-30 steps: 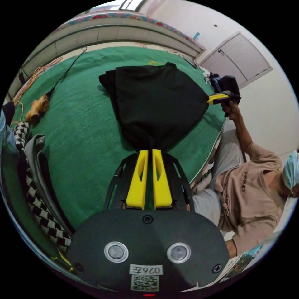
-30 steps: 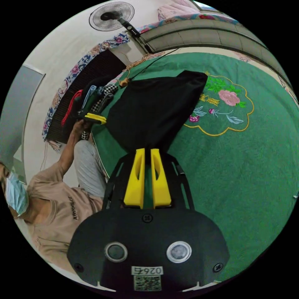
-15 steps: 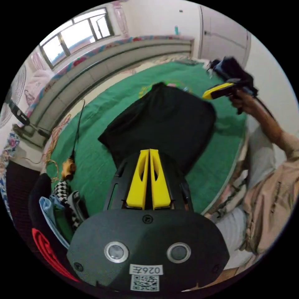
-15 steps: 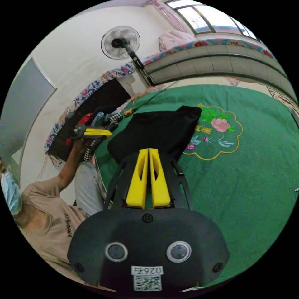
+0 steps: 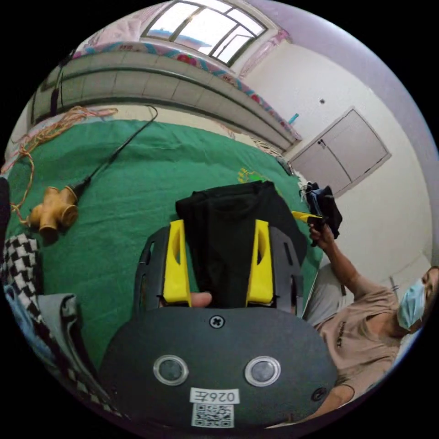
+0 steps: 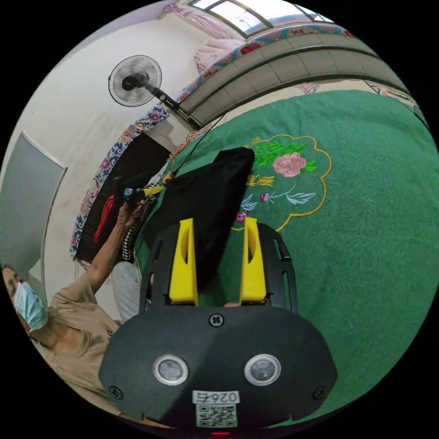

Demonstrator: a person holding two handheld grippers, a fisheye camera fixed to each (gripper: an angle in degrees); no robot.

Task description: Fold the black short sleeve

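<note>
The black short sleeve lies folded into a narrow bundle on the green blanket. My left gripper is open, its yellow jaws spread to either side of the bundle's near end and not pressing on it. In the right gripper view the same black short sleeve lies ahead and to the left. My right gripper is open, with the cloth's near end passing behind one of its jaws. A hand holds each gripper, and each shows small in the other's view: the right gripper and the left gripper.
The person stands at the bed's edge. A tan plug block with a dark cord, an orange cord and checkered cloth lie on the blanket's side. An embroidered flower patch is beside the shirt. A fan stands by the wall.
Both grippers were shut on the shirt's edge and holding it up. Both have since let go and opened, and the shirt lies folded on the blanket. Both cameras have swung.
</note>
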